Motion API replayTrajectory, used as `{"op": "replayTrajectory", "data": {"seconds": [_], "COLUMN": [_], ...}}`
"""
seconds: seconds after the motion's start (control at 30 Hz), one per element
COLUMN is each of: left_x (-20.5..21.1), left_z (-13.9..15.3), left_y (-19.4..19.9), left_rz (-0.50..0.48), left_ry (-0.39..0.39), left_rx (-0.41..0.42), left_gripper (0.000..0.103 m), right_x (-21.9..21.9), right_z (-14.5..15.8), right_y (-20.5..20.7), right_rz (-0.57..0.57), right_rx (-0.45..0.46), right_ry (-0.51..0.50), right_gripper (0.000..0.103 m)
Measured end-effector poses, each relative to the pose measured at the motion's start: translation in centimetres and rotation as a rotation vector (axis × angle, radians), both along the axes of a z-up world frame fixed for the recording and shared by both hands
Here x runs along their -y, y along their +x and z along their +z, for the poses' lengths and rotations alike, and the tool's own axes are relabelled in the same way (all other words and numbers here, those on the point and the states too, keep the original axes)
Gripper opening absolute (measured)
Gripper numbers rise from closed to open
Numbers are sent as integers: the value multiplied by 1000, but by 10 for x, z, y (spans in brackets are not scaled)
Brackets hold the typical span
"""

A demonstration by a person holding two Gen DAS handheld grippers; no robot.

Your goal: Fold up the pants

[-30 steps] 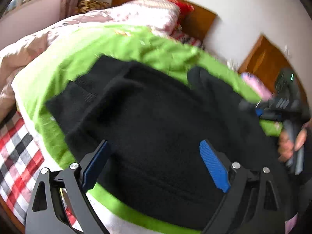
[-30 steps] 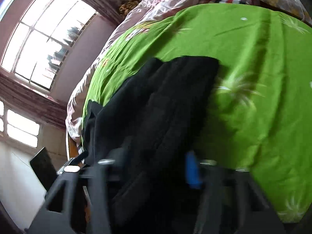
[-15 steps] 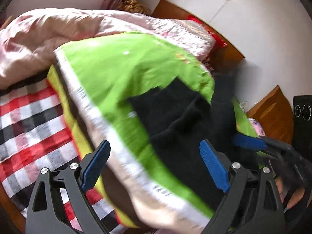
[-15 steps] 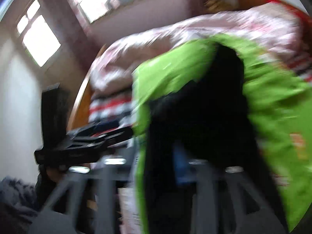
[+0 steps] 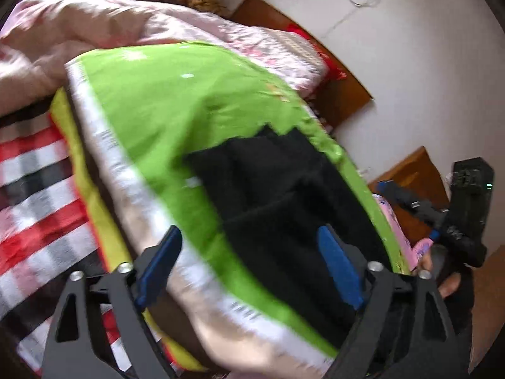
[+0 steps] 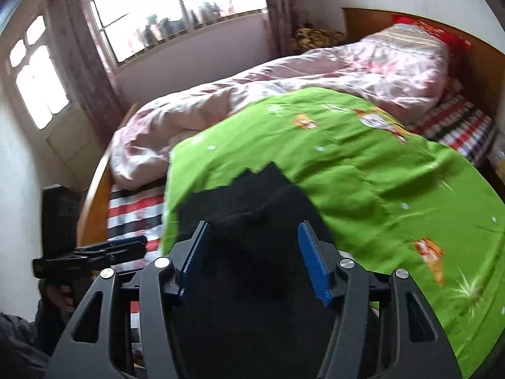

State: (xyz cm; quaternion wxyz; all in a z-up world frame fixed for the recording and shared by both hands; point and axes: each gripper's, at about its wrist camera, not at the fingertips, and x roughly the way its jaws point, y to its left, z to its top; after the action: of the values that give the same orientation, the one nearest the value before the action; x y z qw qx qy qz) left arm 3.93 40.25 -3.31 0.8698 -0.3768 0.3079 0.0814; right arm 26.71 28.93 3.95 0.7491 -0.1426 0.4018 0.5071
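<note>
My left tool (image 5: 249, 265) stands wide, ribbed blue pads empty, above the near edge of the bed; my right tool (image 6: 252, 252) is also spread wide, holding nothing. The pants (image 5: 284, 195), a thick, matte black knit in a roughly rectangular folded heap, lie just ahead of both tools. They rest on a smooth green blanket (image 6: 378, 170) beside a rumpled pink quilt (image 6: 284, 94).

Left camera: sits low and close over the bed's edge, looking across the green blanket (image 5: 176, 107) toward the wall.
Right camera: sits close too, looking toward the window (image 6: 176, 9).
Both see: the green blanket, black pants (image 5: 284, 202), pink quilt (image 6: 284, 94).
</note>
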Motion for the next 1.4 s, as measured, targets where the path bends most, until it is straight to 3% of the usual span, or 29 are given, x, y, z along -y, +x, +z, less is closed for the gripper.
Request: {"op": "replayTrajectory", "data": {"seconds": [0.13,0.3,0.43,0.53,0.6,0.7,0.77,0.83,0.9,0.93,1.07,1.23,1.4], "left_x": [10,4,-6,-8,-9,-8,-10,-8,0,3,6,7,2], "left_z": [1,-8,-12,-14,-15,-16,-19,-17,-13,-12,-10,10,37], "left_y": [29,51,55,57,59,60,59,61,65,66,63,53,39], "left_rz": [-40,-55,-60,-65,-61,-54,-46,-44,-49,-47,-56,-71,-46], "left_ry": [24,-2,-28,-53,-58,-67,-106,-102,-41,-12,13,43,79], "left_rx": [-13,-46,-36,-32,-29,-32,-13,-10,-33,-44,-34,33,61], "left_gripper": [69,61,39,39,39,39,57,57,54,40,19,16,16], "right_x": [7,26,39,41,40,41,43,46,45,45,48,57,50], "right_z": [-13,-13,-25,-39,-48,-51,-51,-52,-52,-52,-50,-33,-11], "right_y": [-28,-95,-129,-133,-131,-127,-125,-124,-125,-126,-137,-133,-146], "right_rz": [71,266,343,334,316,306,302,297,295,292,267,210,247], "right_rx": [21,67,114,149,158,143,125,116,128,137,209,220,228], "right_ry": [-34,-70,-160,-226,-261,-250,-239,-235,-236,-239,-233,-163,-119], "right_gripper": [56,54,46,42,31,30,32,32,32,31,12,6,6]}}
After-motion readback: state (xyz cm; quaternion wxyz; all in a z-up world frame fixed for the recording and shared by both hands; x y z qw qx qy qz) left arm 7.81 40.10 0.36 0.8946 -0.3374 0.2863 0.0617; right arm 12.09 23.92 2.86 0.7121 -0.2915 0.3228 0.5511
